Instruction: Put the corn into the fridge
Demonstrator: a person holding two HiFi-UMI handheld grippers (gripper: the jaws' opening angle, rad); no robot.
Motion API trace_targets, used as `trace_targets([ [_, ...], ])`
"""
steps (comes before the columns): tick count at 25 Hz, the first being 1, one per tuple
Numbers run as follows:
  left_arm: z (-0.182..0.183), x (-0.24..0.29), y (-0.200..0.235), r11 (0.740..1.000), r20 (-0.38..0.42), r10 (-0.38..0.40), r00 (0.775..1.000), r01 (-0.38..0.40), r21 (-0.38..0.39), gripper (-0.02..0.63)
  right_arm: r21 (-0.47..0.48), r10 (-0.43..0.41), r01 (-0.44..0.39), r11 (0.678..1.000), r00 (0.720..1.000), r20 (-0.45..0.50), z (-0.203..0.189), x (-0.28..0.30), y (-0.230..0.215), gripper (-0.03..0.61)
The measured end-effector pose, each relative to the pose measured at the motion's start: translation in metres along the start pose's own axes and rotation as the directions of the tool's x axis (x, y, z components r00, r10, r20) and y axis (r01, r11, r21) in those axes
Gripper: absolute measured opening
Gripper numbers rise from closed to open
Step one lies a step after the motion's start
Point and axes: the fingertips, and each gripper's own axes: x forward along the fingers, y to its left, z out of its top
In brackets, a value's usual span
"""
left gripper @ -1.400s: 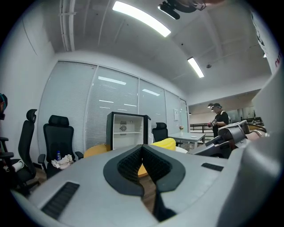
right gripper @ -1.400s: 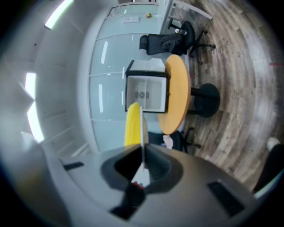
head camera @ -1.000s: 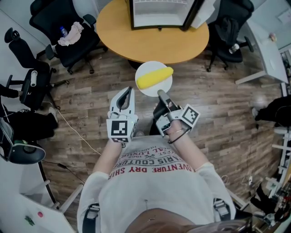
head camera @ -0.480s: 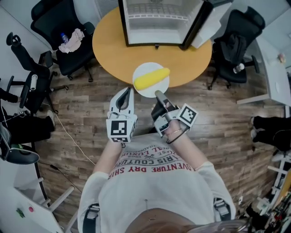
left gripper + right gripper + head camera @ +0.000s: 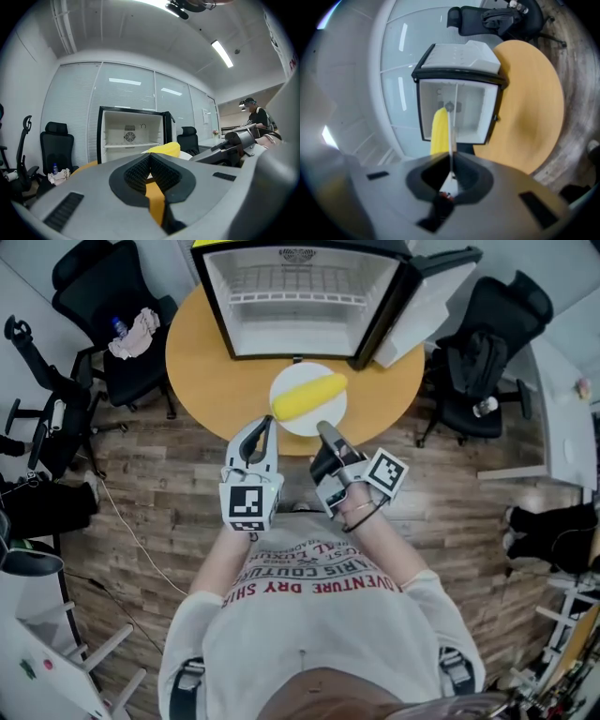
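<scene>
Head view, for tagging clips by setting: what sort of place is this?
Likely an office meeting room: black swivel chairs around a round wooden table, glass partition walls, and an open mini fridge on the table.

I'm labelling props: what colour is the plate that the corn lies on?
White. The plate shows best in the head view.

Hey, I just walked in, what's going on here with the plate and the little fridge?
A person has a gripper in each hand. The right gripper has its jaws clamped on the rim of a white plate carrying the corn. It holds the plate out in front of the open fridge, which sits on the round table. The left gripper is shut and empty beside the plate. The corn is not in the fridge yet.
</scene>
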Motion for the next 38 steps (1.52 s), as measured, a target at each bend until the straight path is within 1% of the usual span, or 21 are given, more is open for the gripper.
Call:
trace_targets([
  [4, 0.000, 0.024, -0.003, 1.000, -0.010, 0.006, 1.000, -0.006, -0.003, 0.028, 0.010, -0.003, 0.003, 1.000, 1.000, 0.007, 0.027, 0.009, -0.001, 0.038],
  [9, 0.003, 0.051, 0.007, 1.000, -0.017, 0.015, 1.000, -0.015, -0.009, 0.028, 0.021, -0.002, 0.002, 1.000, 1.000, 0.014, 0.049, 0.027, 0.003, 0.038],
  [15, 0.002, 0.082, 0.021, 1.000, -0.013, -0.019, 1.000, 0.019, -0.002, 0.028, 0.020, 0.006, -0.007, 1.000, 0.999, 0.042, 0.069, 0.052, 0.004, 0.038],
  [20, 0.008, 0.124, 0.052, 0.999, -0.011, -0.048, 0.999, 0.048, 0.001, 0.028, 0.014, 0.004, -0.005, 1.000, 0.998, 0.066, 0.092, 0.093, 0.014, 0.038],
  [28, 0.021, 0.167, 0.094, 0.998, 0.014, -0.056, 0.998, 0.056, 0.002, 0.028, 0.009, 0.026, -0.027, 1.000, 0.995, 0.097, 0.121, 0.147, 0.029, 0.038],
  [31, 0.021, 0.179, 0.104, 0.998, 0.020, -0.065, 0.998, 0.065, 0.005, 0.028, 0.009, 0.025, -0.026, 1.000, 0.994, 0.108, 0.129, 0.166, 0.030, 0.038],
  [35, 0.022, 0.192, 0.112, 0.996, 0.030, -0.088, 0.996, 0.087, 0.035, 0.028, 0.006, 0.026, -0.027, 1.000, 0.993, 0.114, 0.137, 0.191, 0.031, 0.038],
  [38, 0.022, 0.200, 0.117, 0.995, 0.039, -0.095, 0.995, 0.093, 0.039, 0.028, 0.003, 0.026, -0.026, 1.000, 0.992, 0.120, 0.144, 0.206, 0.032, 0.038],
])
